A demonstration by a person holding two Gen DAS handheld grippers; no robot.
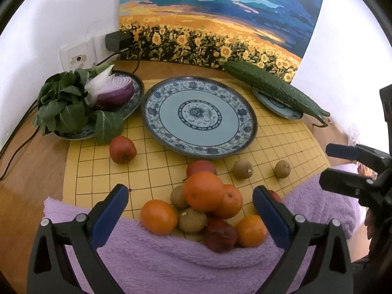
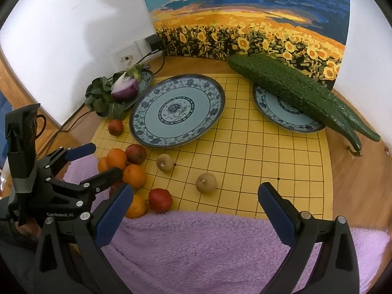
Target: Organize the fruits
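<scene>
Both claws hang empty; the left gripper (image 1: 189,197) has its jaws spread wide above the heap of fruit (image 1: 205,208) at the near edge of the yellow grid mat (image 1: 281,152), and the right gripper (image 2: 196,196) is equally wide open over the purple towel (image 2: 208,245), holding nothing. The large centre plate (image 1: 156,107) sits bare just beyond the heap; it is the likely home for the fruit.

The heap is the main risk; the top orange (image 1: 203,191) rests on a kiwi (image 1: 179,197) and other fruit, so plucking a lower piece first would probably let the rest roll. Round fruit on a flat mat runs freely; the loose red apple (image 1: 122,149) on the left and the two brown fruits (image 1: 242,169) on the right could be nudged away by a careless finger. The plush towel edge lies against the pile and may catch a descending finger. The left plate (image 1: 138,83) holding the greens (image 1: 61,103) and halved onion (image 1: 115,90), and the right plate (image 2: 294,125) bearing cucumbers (image 2: 294,90), leave little room either side; a wide swing could strike them.
</scene>
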